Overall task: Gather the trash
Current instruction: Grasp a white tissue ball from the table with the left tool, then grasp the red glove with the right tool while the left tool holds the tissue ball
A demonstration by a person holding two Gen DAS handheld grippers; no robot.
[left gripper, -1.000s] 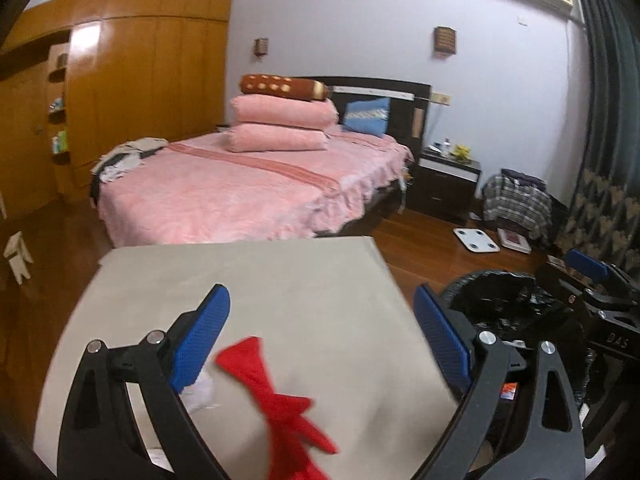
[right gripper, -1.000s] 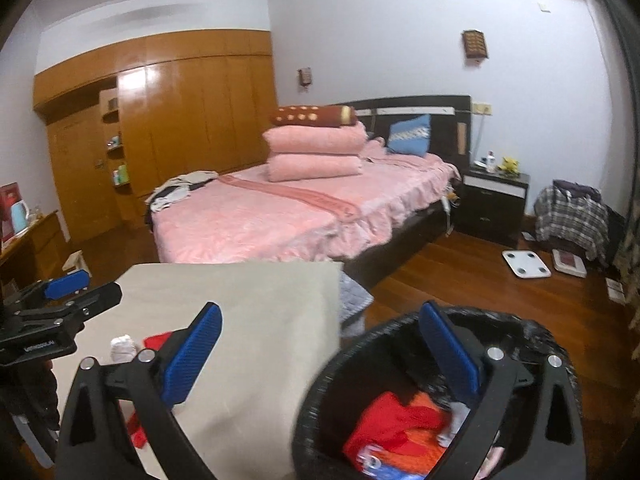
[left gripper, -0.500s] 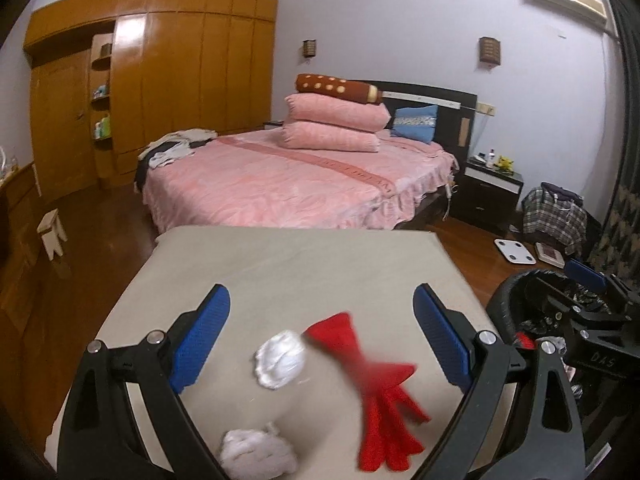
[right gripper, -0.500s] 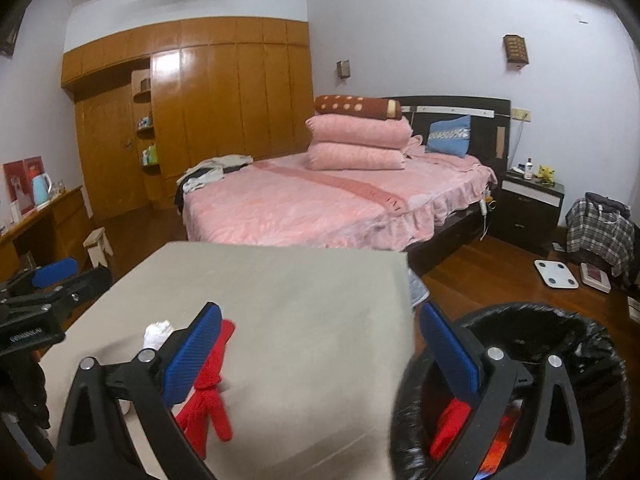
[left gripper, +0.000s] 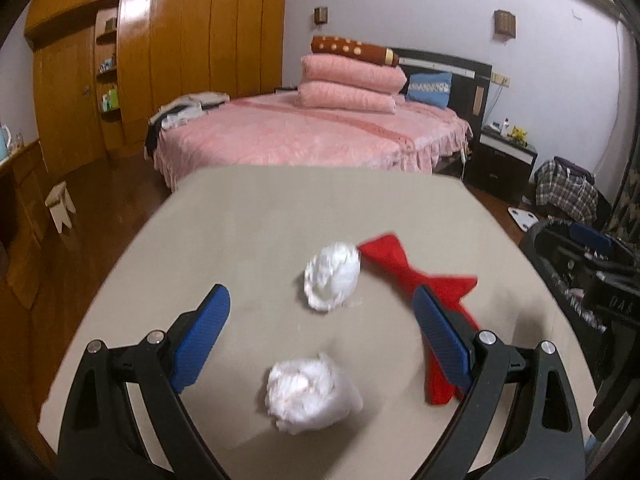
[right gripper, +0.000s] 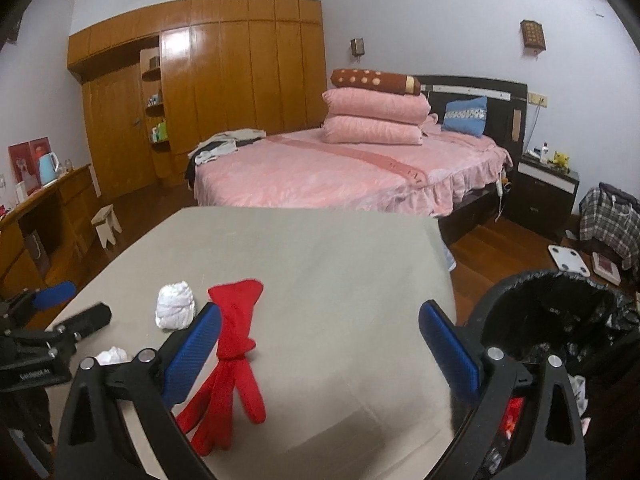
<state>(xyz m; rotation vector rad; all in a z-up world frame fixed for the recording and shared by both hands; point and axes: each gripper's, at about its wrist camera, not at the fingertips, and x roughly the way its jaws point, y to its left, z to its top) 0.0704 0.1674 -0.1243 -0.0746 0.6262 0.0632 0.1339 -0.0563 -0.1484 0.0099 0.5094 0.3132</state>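
Left gripper (left gripper: 320, 328) spread wide, holding nothing, low center of frame over beige table (left gripper: 256, 216). Near tissue wad (left gripper: 312, 394) lies between its fingers; 2nd wad (left gripper: 332, 276) farther up, touching red cloth (left gripper: 424, 280) at center right. Right gripper (right gripper: 320, 344) also spread, nothing held; black-lined trash bin (right gripper: 560, 312) lower right. Pink bed (right gripper: 320, 176) beyond.

**Inspector:** Obstructions on the table (left gripper: 256, 216)?

**Assistant:** From the left gripper (left gripper: 320, 332), jaws apart and empty: near tissue wad (left gripper: 310, 398) at 6 o'clock, far tissue wad (left gripper: 332, 276) at 12, red cloth (left gripper: 424, 276) at 2. Bare surface at 10.

**Inspector:** Right side?

**Assistant:** Trash bin (right gripper: 560, 316) stands off the table edge at 3 o'clock.
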